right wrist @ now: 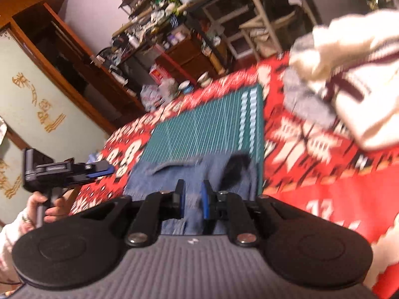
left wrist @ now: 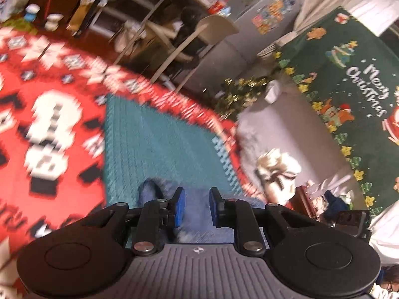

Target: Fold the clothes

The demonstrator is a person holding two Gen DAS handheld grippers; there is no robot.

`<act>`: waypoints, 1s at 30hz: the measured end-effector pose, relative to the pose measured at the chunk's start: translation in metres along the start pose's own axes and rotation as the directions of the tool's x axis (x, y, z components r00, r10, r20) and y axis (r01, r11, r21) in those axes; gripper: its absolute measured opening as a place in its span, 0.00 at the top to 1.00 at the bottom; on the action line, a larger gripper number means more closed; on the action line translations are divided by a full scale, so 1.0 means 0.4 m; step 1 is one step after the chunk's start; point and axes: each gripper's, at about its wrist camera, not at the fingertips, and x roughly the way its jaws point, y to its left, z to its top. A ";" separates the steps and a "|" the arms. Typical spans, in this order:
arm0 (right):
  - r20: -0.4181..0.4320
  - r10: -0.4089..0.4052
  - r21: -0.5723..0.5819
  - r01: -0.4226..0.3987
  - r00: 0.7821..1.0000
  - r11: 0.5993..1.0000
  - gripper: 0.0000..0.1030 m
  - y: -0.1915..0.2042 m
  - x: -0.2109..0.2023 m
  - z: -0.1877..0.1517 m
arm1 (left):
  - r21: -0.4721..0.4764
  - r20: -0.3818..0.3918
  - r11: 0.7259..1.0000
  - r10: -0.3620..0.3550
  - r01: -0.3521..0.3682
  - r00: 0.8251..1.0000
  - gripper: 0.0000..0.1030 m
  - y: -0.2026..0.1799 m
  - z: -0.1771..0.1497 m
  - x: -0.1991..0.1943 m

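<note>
From the left wrist camera, your left tongs (left wrist: 197, 205) sat low over the near edge of the table (left wrist: 20, 129), which wore a red cloth with white snowmen. The blue pads were narrow, with blue denim cloth (left wrist: 197, 220) running between them. I could not tell for sure if the pads pinched it, because the picture was blurry. The denim lay at the near end of a teal mat (left wrist: 154, 139) in the middle of the table. You probably held it by its near edge so you could lift that edge and fold it over. A pile of cream clothes (left wrist: 276, 172) waited past the right edge of the table.

From the right wrist camera, your right tongs (right wrist: 193, 199) were also narrow, and the same denim (right wrist: 174, 174) passed between their pads. The grip looked likely but was not sure. The denim looked soft, faded and wrinkled, with a dark patch (right wrist: 234, 169) on its right side. It covered the near part of the teal mat. Your left hand (right wrist: 42, 206) held the other tool near the left edge of the table. Cream and grey clothes (right wrist: 349, 94) were heaped at the far right corner, out of the way of the fold.
</note>
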 end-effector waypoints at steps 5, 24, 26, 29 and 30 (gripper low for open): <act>0.028 -0.009 0.001 0.009 1.000 1.000 0.92 0.006 0.036 0.039 | 0.084 -0.068 0.996 0.041 -0.035 0.997 0.84 -0.040 0.003 0.107; 0.018 -0.096 -0.002 0.096 0.995 0.995 0.98 -0.009 0.064 0.028 | 0.110 -0.068 0.991 0.082 -0.074 0.994 0.95 -0.006 0.005 0.105; 0.031 -0.101 0.004 0.101 0.994 0.995 0.98 0.004 0.085 0.050 | 0.117 -0.067 0.990 0.083 -0.074 0.994 0.95 -0.014 0.015 0.122; -0.005 -0.127 0.024 0.127 0.992 0.992 0.98 0.001 0.144 0.063 | 0.165 -0.073 0.976 0.154 -0.140 0.985 0.97 -0.013 0.010 0.153; -0.014 -0.137 0.038 0.137 0.991 0.990 1.00 -0.011 0.159 0.060 | 0.169 -0.070 0.974 0.165 -0.151 0.984 0.98 -0.004 0.005 0.157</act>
